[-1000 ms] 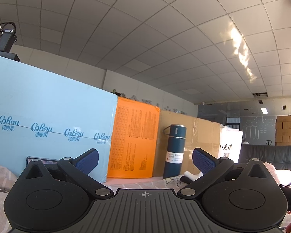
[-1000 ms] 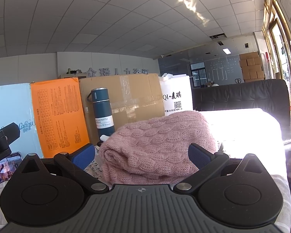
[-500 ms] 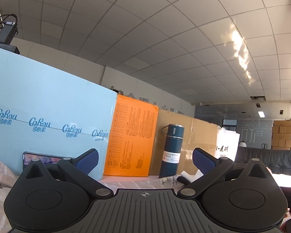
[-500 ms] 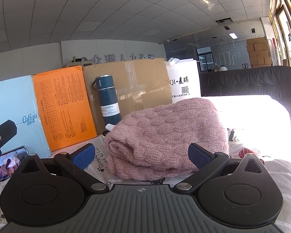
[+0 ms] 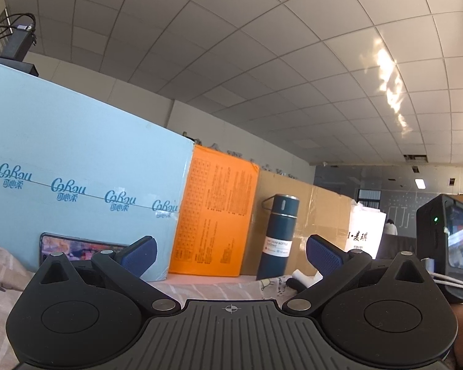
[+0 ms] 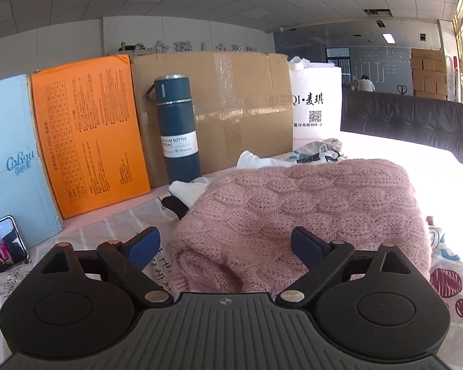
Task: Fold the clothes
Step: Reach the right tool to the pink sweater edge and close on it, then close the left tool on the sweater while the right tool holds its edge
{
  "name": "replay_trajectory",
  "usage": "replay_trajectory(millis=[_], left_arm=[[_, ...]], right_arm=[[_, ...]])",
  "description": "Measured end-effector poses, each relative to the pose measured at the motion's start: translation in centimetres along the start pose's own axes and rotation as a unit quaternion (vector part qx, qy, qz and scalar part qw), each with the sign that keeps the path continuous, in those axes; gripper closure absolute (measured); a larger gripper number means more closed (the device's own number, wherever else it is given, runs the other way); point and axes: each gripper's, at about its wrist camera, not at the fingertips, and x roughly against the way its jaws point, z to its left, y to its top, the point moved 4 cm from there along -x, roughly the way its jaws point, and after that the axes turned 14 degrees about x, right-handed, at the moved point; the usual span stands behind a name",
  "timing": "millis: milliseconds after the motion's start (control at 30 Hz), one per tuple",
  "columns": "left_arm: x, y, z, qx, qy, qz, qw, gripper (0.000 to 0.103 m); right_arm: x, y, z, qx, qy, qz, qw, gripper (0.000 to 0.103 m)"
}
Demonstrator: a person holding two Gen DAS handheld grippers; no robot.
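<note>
A folded pink cable-knit sweater point(image 6: 308, 209) lies on the patterned sheet, seen in the right wrist view. My right gripper point(image 6: 225, 246) is open and empty, its blue pads point(image 6: 145, 246) just in front of the sweater's near edge. My left gripper point(image 5: 231, 256) is open and empty, tilted up toward the boxes and ceiling. A pinkish cloth point(image 5: 0, 274) shows at the lower left of the left wrist view. The right gripper's camera unit point(image 5: 447, 246) shows at the right edge of the left wrist view.
A light blue box point(image 5: 77, 191), an orange box point(image 6: 86, 129), a brown carton point(image 6: 231, 104) and a white bag point(image 6: 314, 104) line the back. A dark blue vacuum bottle point(image 6: 177, 129) stands before them. A phone point(image 6: 3, 246) leans on the blue box. White and printed clothes point(image 6: 262, 162) lie behind the sweater.
The right gripper has tilted down and moved closer to the sweater. The left gripper has tilted up and shifted; the right gripper's camera unit now shows at its right edge.
</note>
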Motion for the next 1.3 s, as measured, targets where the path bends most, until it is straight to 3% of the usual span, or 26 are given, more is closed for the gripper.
replay_trajectory(millis=[100,167,233,400,500,700,900,1033,1100,1133,1167,1200,1233,1300], left_arm=[[-0.1,-0.1,-0.1,-0.003,-0.003,0.006,1.0000,0.000],[-0.2,-0.3,-0.2,-0.006,-0.009,0.014,0.9998,0.000],[-0.5,-0.5,-0.4,-0.010,-0.019,0.026,0.9994,0.000],[-1.1,-1.2,-2.2,-0.035,-0.039,0.052,0.9973,0.000],[-2.0,-2.1,-3.5,-0.040,-0.029,0.078,0.9957,0.000],[-5.4,-4.7,-6.2,0.008,-0.023,0.160,0.9868,0.000],[-9.5,-8.5,-10.2,0.016,-0.018,0.228,0.9734,0.000],[-11.9,-10.9,-11.3,0.040,0.011,0.281,0.9588,0.000],[-12.4,-11.8,-11.6,0.045,0.014,0.296,0.9542,0.000],[-12.6,-12.2,-11.8,0.045,0.015,0.300,0.9529,0.001],[-12.7,-12.5,-12.1,0.042,0.016,0.300,0.9530,0.001],[-12.8,-12.7,-12.3,0.039,0.015,0.298,0.9537,0.001],[-12.8,-13.0,-12.6,0.037,0.015,0.298,0.9538,0.002],[-13.0,-13.3,-13.2,0.037,0.017,0.300,0.9532,0.005]], right_arm=[[-0.2,-0.5,-0.9,-0.022,0.003,-0.005,1.000,0.039],[-0.3,-0.9,-1.5,-0.036,0.005,-0.008,0.999,0.064],[-0.4,-1.3,-2.2,-0.050,0.008,-0.012,0.999,0.077],[0.1,-1.7,-4.4,-0.103,0.018,-0.033,0.994,0.083],[1.6,-1.5,-6.5,-0.153,0.029,-0.060,0.986,0.083],[5.0,-1.3,-11.8,-0.217,0.051,-0.094,0.970,0.083],[8.4,-2.0,-18.9,-0.224,0.005,-0.137,0.965,0.083],[9.1,-3.8,-23.0,-0.217,-0.023,-0.126,0.968,0.082],[8.9,-5.1,-25.0,-0.221,-0.035,-0.108,0.969,0.074],[8.8,-5.8,-25.9,-0.223,-0.042,-0.099,0.969,0.060],[8.7,-6.4,-26.7,-0.226,-0.048,-0.090,0.969,0.035],[8.6,-6.8,-27.3,-0.227,-0.054,-0.085,0.969,0.024],[8.4,-7.2,-27.9,-0.220,-0.059,-0.082,0.970,0.019],[8.3,-7.4,-28.4,-0.200,-0.064,-0.075,0.975,0.018]])
